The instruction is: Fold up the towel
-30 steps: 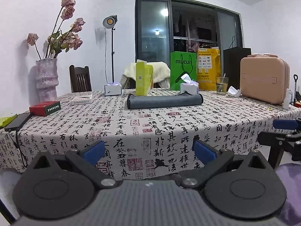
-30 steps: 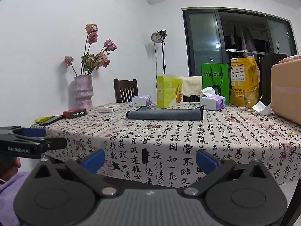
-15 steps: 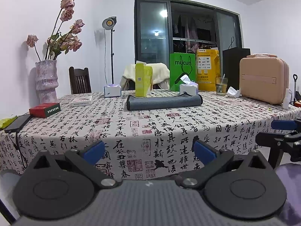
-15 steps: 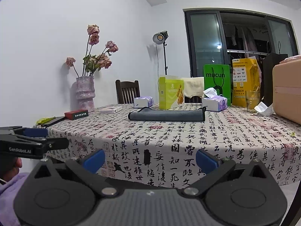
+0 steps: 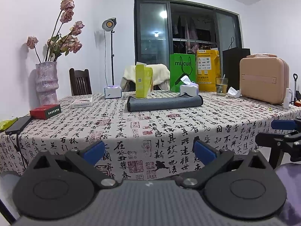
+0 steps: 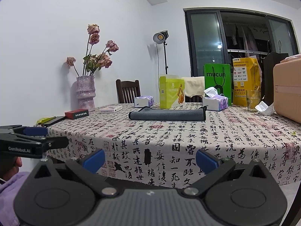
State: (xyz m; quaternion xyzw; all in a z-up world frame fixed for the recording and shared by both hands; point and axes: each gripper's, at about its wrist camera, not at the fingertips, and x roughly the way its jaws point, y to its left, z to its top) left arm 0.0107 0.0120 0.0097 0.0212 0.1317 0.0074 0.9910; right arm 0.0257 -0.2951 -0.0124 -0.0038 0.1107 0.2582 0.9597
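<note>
Table point(image 5: 188, 124): calligraphy-print cloth, fills both views. Towel point(image 5: 164, 103): grey, folded into long strip, flat at table centre, near far edge, before tissue boxes. Left gripper point(image 5: 148, 150): jaws wide apart, empty, short of near table edge. Right gripper point(image 6: 149, 159): same, well apart from towel.

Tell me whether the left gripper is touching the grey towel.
Apart. In the left wrist view the left gripper hangs open off the near table edge, and a wide stretch of printed tablecloth separates it from the grey towel.
</note>
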